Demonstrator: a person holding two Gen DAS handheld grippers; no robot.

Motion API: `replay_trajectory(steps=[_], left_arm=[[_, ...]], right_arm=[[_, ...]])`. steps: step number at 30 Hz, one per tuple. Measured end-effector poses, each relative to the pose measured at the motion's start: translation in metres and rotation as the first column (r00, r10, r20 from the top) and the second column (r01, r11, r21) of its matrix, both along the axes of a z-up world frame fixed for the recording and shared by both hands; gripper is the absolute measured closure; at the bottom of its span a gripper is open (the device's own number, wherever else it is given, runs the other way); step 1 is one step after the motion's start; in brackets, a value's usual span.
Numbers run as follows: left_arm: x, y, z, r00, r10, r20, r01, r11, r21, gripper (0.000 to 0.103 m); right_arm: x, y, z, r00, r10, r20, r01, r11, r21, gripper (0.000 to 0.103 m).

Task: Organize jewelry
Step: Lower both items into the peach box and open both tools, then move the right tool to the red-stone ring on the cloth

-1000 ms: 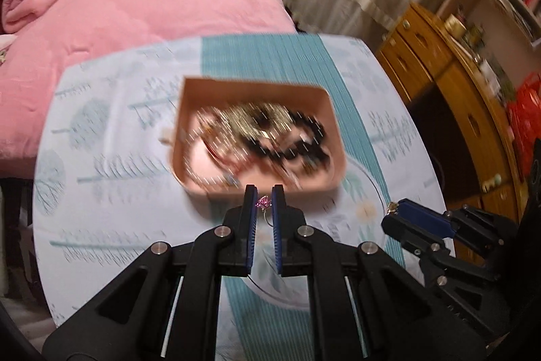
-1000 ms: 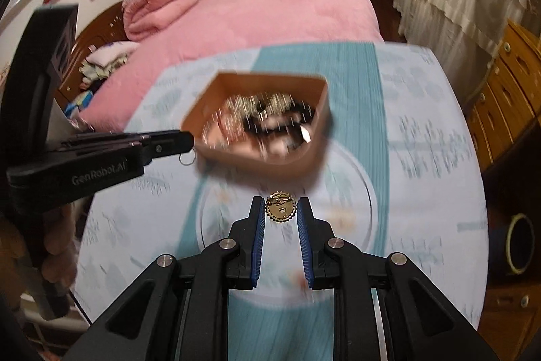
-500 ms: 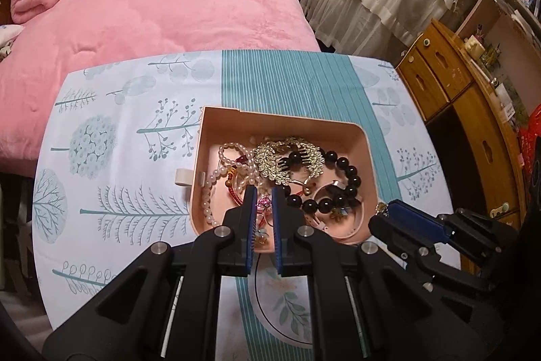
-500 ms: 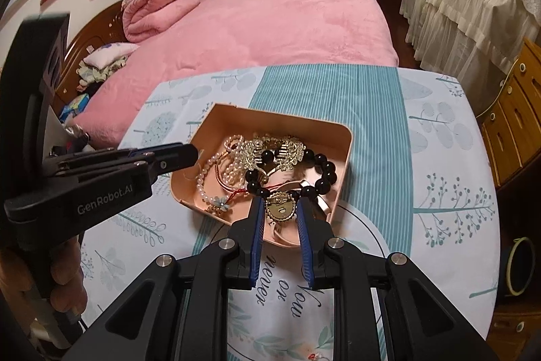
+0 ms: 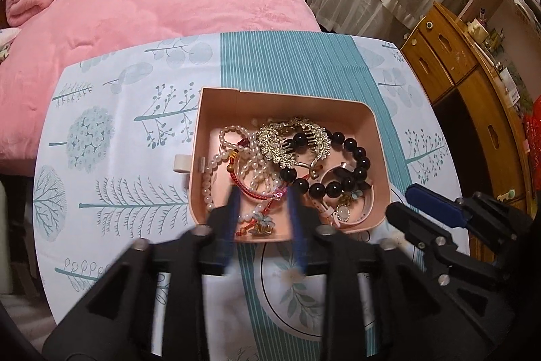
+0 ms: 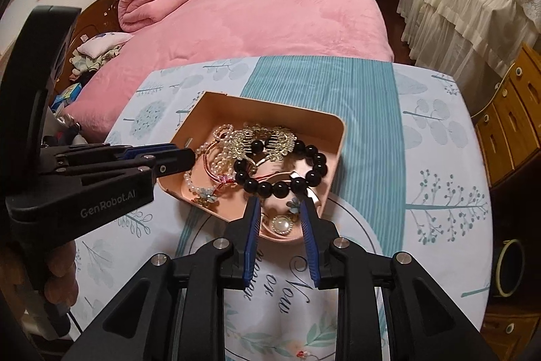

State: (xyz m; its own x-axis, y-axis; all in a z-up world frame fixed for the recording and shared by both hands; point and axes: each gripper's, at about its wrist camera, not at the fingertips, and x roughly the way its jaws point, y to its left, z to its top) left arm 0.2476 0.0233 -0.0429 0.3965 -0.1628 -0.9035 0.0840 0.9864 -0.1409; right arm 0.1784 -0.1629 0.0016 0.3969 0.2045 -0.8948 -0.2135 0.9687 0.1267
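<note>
Both grippers, clamped on small pieces half a second ago, now stand open and empty: left gripper [image 5: 262,212], right gripper [image 6: 280,219]. Jewelry lies in the pink tray [image 6: 333,137] on the surface. Deposit step appears done; next, withdraw.

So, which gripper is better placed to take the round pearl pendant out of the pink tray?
Probably the right gripper: it is open, with the pearl pendant between its fingers. The left gripper, also open, hangs nearer the tray's other side.
</note>
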Motion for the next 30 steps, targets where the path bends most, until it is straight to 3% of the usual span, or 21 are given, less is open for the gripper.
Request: replay_trajectory(steps=[17, 23, 30], left_arm=[[-0.031, -0.006, 0.019, 0.999, -0.038, 0.033, 0.038, 0.999, -0.011, 0.067], [-0.046, -0.017, 0.019, 0.997, -0.075, 0.026, 0.075, 0.997, -0.012, 0.067], [-0.069, -0.03, 0.008, 0.993, -0.121, -0.007, 0.12, 0.993, -0.01, 0.066]], right_arm=[[-0.049, -0.046, 0.019, 0.996, -0.082, -0.016, 0.082, 0.997, -0.008, 0.079], [-0.078, -0.059, 0.009, 0.994, -0.088, -0.062, 0.086, 0.996, -0.028, 0.079], [-0.111, -0.061, -0.013, 0.992, -0.028, -0.125, 0.022, 0.998, -0.053, 0.079]])
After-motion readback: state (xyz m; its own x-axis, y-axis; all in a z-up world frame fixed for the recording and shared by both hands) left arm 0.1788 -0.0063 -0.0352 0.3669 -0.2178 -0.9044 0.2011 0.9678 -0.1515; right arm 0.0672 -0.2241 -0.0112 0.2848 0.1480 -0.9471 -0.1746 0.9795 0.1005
